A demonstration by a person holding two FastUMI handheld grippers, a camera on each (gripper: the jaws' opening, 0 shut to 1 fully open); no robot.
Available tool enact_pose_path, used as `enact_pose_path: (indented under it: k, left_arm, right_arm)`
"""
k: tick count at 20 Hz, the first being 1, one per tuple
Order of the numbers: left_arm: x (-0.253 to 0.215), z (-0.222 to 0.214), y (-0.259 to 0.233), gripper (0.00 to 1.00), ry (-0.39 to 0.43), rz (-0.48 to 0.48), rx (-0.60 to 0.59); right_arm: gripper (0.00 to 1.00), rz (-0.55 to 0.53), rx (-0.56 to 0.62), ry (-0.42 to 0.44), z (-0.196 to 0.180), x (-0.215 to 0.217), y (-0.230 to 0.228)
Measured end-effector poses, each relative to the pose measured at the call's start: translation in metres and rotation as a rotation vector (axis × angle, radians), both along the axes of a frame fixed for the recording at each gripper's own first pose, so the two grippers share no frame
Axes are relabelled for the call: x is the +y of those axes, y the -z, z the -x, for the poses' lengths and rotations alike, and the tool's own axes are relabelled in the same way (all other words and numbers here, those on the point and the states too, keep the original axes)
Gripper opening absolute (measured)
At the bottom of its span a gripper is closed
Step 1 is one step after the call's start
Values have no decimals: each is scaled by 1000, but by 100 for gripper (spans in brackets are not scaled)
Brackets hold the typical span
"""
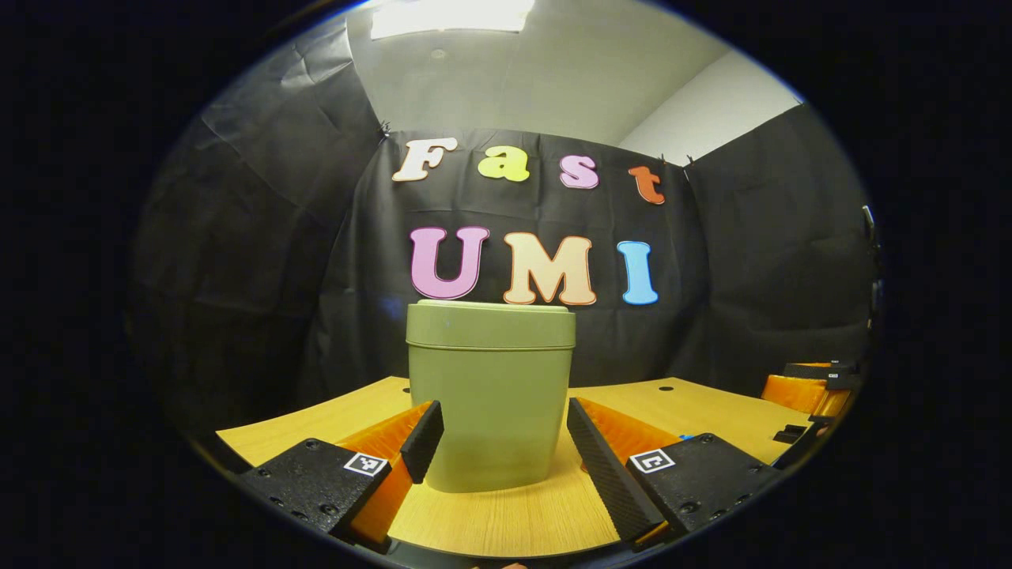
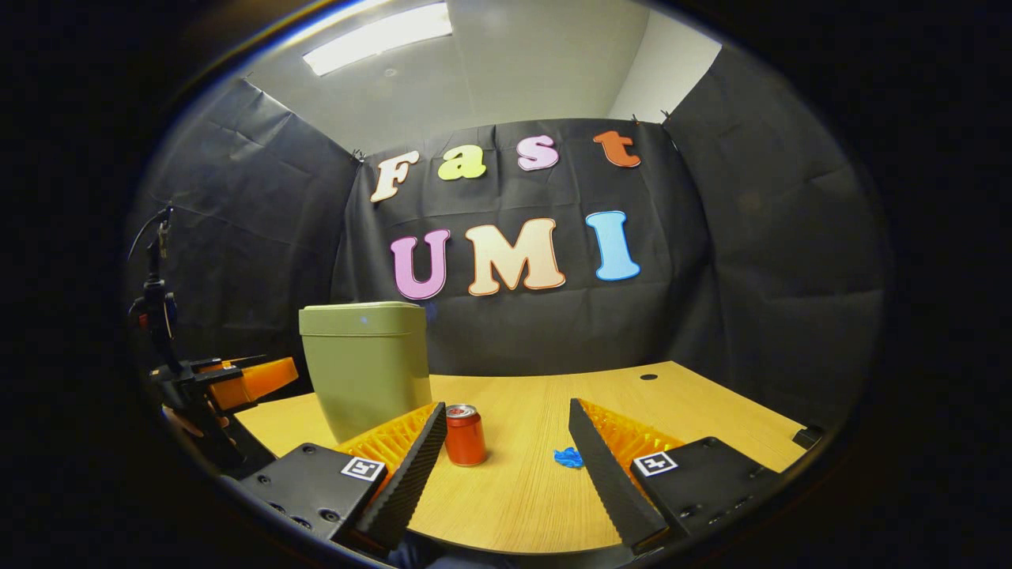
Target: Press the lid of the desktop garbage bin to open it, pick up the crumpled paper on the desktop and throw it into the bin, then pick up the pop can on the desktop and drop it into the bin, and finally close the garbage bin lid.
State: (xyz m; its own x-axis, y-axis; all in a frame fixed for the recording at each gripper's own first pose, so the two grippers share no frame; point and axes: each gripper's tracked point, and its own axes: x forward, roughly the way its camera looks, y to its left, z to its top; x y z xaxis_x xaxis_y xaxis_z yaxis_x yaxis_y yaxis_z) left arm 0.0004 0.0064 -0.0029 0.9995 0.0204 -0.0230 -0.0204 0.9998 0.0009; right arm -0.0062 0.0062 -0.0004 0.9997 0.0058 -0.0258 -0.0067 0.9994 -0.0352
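The green desktop bin (image 1: 490, 395) stands upright on the wooden table with its lid (image 1: 490, 316) down. My left gripper (image 1: 502, 411) is open, low over the table, with its fingertips flanking the bin's lower front. In the right gripper view the bin (image 2: 368, 363) stands at the left. A red pop can (image 2: 465, 435) stands upright just right of it, by my left fingertip. A small blue crumpled paper (image 2: 568, 457) lies on the table next to the other fingertip. My right gripper (image 2: 506, 411) is open and holds nothing.
The wooden table (image 2: 553, 490) has a small round hole (image 2: 648, 377) near its far right edge. The other gripper (image 1: 814, 387) sits at the table's right end in the left gripper view. In the right gripper view the left gripper (image 2: 237, 379) is beside the bin.
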Motion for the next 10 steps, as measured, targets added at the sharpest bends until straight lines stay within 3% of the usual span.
enact_pose_path:
  k: [7,9,10]
  left_arm:
    - [-1,-2,0,94,10,23,-4]
    - [-2,-3,3,82,14,22,7]
    - [-1,-4,2,65,16,21,11]
  right_arm:
    - [98,13,7,3,2,-3,-1]
    - [98,9,10,6,3,-4,-1]
    - [98,5,7,5,4,-4,-3]
